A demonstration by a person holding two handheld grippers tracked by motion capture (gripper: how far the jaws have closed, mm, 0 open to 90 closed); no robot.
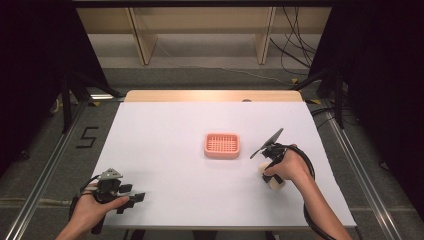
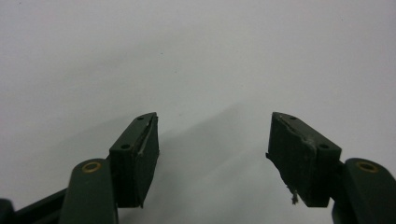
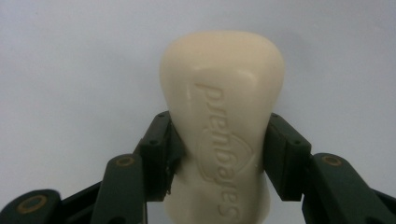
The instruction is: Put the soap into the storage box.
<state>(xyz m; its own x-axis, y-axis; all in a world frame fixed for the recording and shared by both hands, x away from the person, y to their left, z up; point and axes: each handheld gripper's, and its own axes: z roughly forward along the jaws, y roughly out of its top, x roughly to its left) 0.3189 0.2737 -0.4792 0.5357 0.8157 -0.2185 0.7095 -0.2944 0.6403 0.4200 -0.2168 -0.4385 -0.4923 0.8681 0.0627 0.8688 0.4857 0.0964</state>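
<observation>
A cream bar of soap with embossed lettering sits between the jaws of my right gripper, which press on both of its sides. From above, that right gripper is at the table's right, pointing down, with the soap showing pale under the hand. A pink ridged soap dish lies at the table's middle, left of that hand and apart from it. My left gripper rests near the front left edge. Its jaws stand wide apart over bare white surface, and the left gripper holds nothing.
The white table top has a wooden strip along its far edge. Beyond it stand wooden shelf legs and loose cables on the floor. Black curtains flank both sides.
</observation>
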